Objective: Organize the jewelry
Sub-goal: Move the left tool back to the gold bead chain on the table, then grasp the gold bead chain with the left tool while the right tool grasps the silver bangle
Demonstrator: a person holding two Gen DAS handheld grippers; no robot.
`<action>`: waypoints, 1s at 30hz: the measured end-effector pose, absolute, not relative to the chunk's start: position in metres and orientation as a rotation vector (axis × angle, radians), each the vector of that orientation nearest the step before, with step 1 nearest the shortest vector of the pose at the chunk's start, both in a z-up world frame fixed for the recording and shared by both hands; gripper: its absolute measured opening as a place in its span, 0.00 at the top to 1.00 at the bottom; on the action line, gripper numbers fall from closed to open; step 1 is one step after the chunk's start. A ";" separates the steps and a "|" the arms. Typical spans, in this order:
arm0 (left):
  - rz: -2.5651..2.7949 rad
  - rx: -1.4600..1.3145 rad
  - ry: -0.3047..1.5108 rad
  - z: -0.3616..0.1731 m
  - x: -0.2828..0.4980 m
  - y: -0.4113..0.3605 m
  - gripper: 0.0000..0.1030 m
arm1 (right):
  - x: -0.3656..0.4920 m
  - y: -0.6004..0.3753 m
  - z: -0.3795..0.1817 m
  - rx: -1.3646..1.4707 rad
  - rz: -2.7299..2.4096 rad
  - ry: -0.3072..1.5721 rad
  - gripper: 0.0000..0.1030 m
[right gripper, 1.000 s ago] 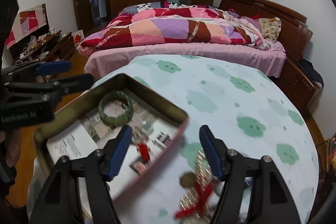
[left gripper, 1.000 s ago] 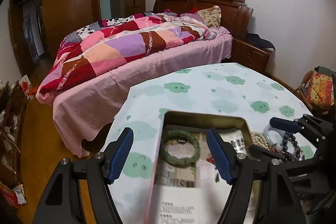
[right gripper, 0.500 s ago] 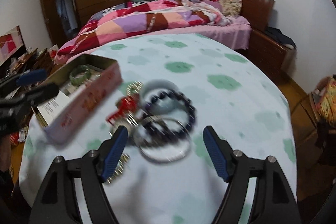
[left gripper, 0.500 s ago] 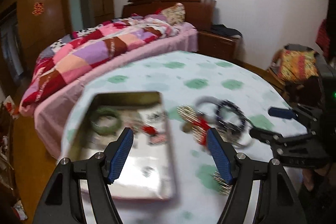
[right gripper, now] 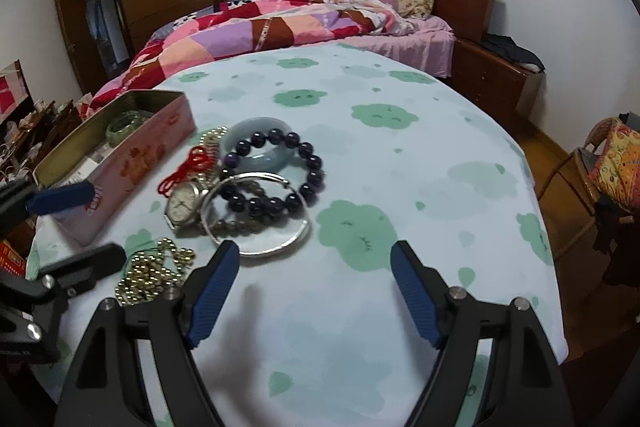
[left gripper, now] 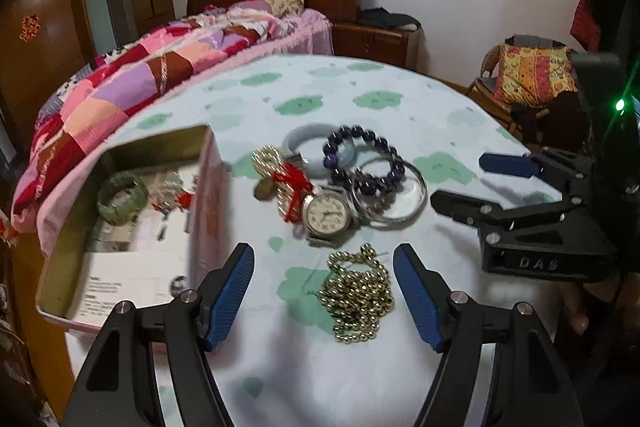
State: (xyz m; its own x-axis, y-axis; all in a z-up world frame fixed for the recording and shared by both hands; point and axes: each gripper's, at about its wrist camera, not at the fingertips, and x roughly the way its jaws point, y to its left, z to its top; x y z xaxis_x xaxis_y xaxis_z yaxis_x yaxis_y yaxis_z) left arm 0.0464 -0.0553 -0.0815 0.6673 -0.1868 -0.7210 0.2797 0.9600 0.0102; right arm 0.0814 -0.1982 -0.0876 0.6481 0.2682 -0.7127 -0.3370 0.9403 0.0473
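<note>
The left gripper (left gripper: 323,289) is wide open above the table (left gripper: 400,115) and holds nothing; a heap of gold beads (left gripper: 357,293) lies between its fingers. The right gripper (right gripper: 315,283) is also wide open and empty, over bare cloth. Just beyond the beads lie a watch (left gripper: 326,215), a silver bangle (left gripper: 390,191), a dark bead bracelet (left gripper: 366,163) and a pale bangle (left gripper: 310,143), touching one another. To the left stands a tin box (left gripper: 210,187) with a green bangle (left gripper: 122,191) inside.

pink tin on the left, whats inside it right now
Inside the pink tin lie a green bangle, small red-and-silver pieces, and printed paper lining the bottom. Anything beneath the paper is hidden.
</note>
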 end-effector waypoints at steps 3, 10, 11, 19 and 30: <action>-0.276 0.121 0.838 -0.092 0.051 -0.060 0.30 | 0.081 -0.201 -0.089 -0.085 0.337 0.796 0.21; -0.331 0.121 0.907 -0.106 0.053 -0.066 0.53 | 0.079 -0.201 -0.092 -0.087 0.345 0.800 0.21; -0.339 0.124 0.906 -0.105 0.052 -0.067 0.56 | 0.079 -0.200 -0.092 -0.089 0.345 0.799 0.21; -0.374 0.117 0.864 -0.095 0.044 -0.063 0.91 | 0.080 -0.197 -0.091 -0.086 0.352 0.800 0.20; -0.317 0.070 0.703 -0.049 0.041 -0.032 0.91 | 0.093 -0.165 -0.090 -0.144 0.437 0.836 0.10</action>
